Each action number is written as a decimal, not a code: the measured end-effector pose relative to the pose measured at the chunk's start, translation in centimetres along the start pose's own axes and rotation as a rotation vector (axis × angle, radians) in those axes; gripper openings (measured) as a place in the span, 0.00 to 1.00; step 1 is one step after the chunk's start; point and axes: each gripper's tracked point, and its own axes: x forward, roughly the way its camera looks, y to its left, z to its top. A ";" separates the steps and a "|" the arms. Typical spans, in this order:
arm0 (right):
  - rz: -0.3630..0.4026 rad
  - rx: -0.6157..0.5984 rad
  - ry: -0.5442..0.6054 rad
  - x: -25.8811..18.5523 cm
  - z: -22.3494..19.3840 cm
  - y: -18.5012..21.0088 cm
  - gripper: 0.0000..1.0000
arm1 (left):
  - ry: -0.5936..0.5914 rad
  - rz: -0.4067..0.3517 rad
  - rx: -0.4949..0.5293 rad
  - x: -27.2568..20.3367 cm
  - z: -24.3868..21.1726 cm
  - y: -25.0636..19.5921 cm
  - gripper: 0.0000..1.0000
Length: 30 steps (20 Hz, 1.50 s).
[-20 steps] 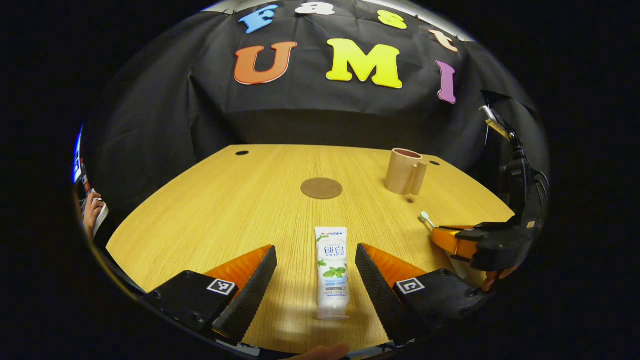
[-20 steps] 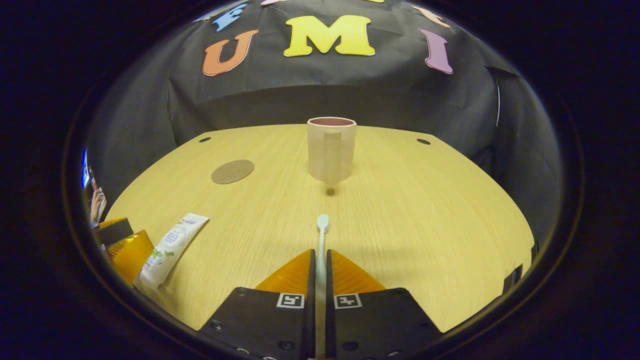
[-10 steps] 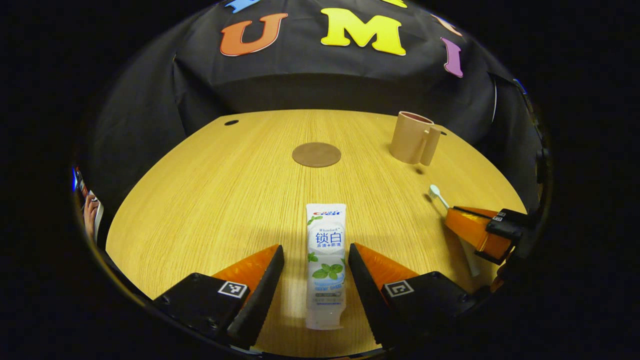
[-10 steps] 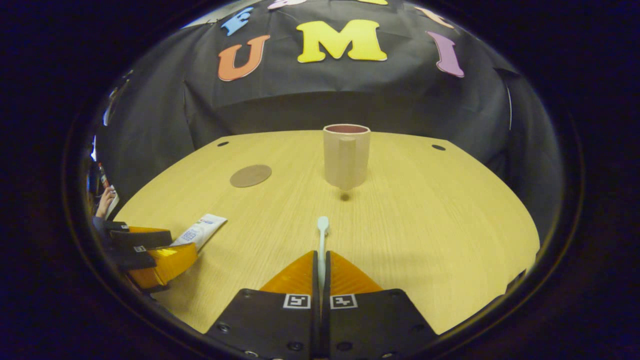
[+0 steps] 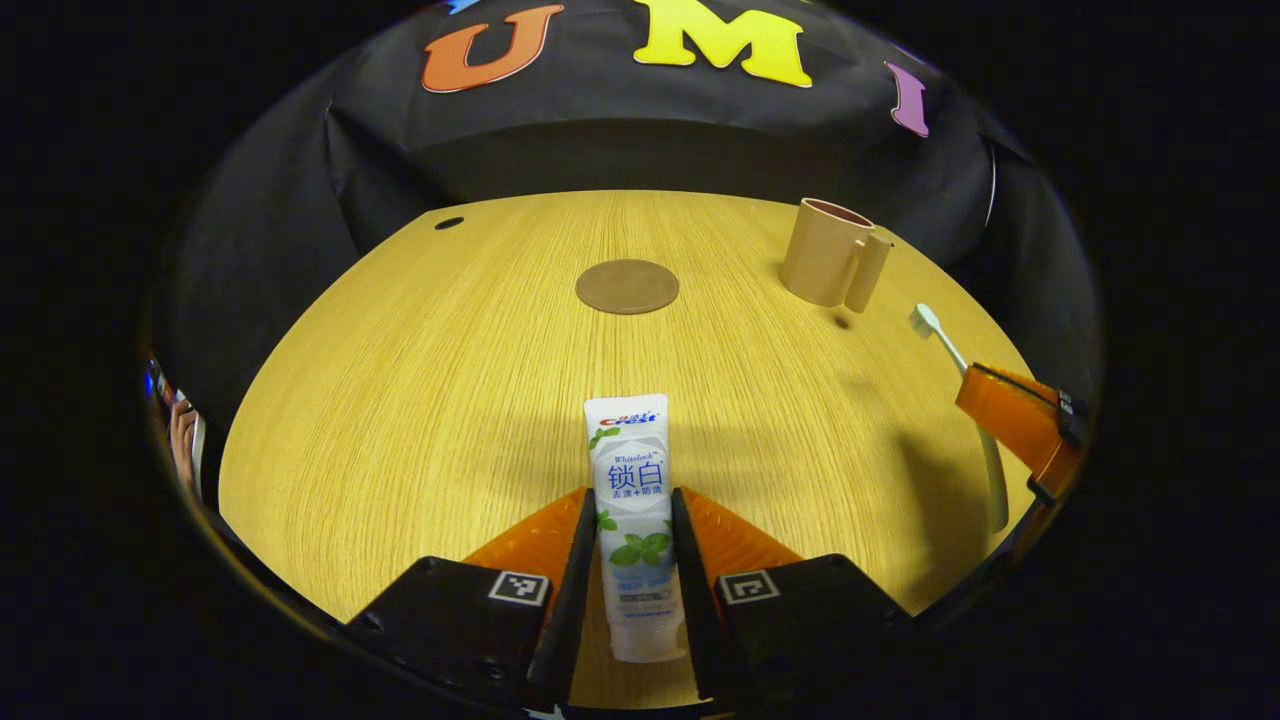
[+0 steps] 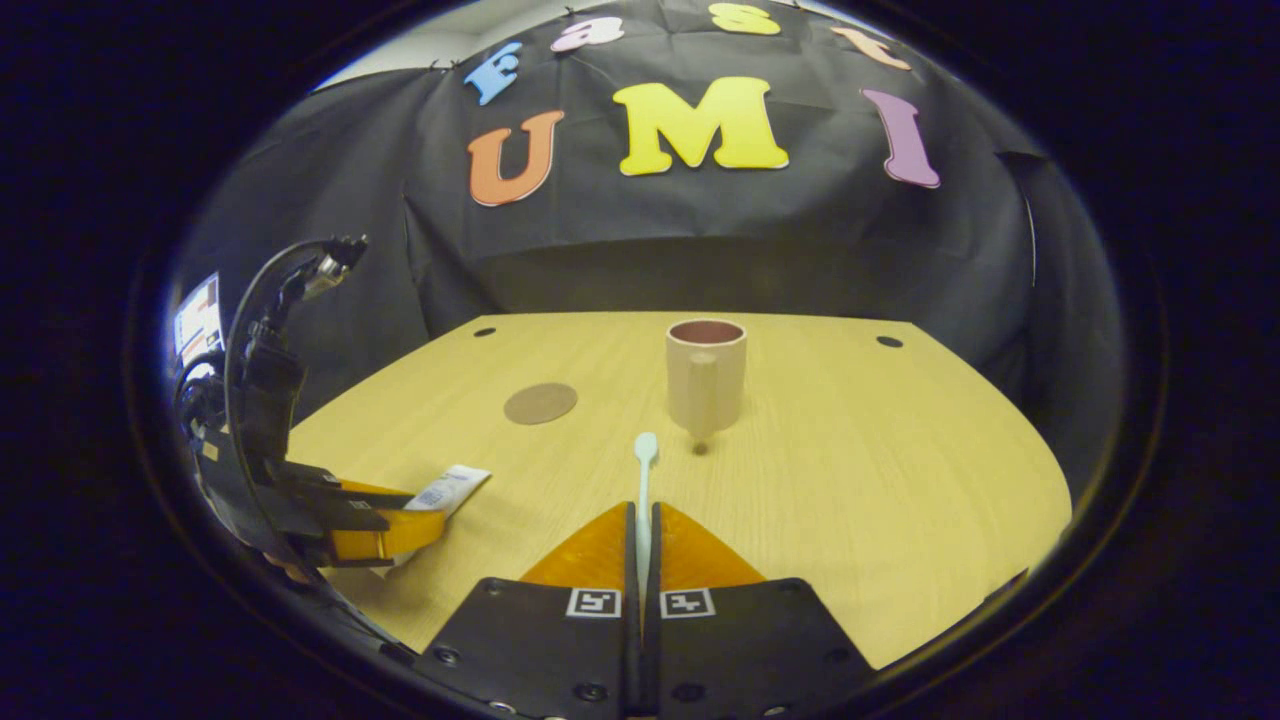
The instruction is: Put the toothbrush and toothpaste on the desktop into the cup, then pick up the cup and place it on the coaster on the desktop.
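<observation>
Clamping toothpaste [image 5: 634,510], left gripper [image 5: 628,505] points tableward.

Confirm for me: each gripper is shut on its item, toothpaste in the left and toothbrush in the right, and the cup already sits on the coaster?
Not quite. In the left gripper view the cup stands on bare desktop, apart from the coaster. The rest holds: the left gripper clamps the toothpaste, and the right gripper clamps the toothbrush.

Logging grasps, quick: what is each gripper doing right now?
Left gripper: closed on the toothpaste.
Right gripper: closed on the toothbrush.
</observation>
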 end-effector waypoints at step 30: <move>-0.121 -0.039 -0.306 14.3 22.1 -5.8 0.00 | -0.449 0.013 -0.048 -1.9 9.9 0.0 0.42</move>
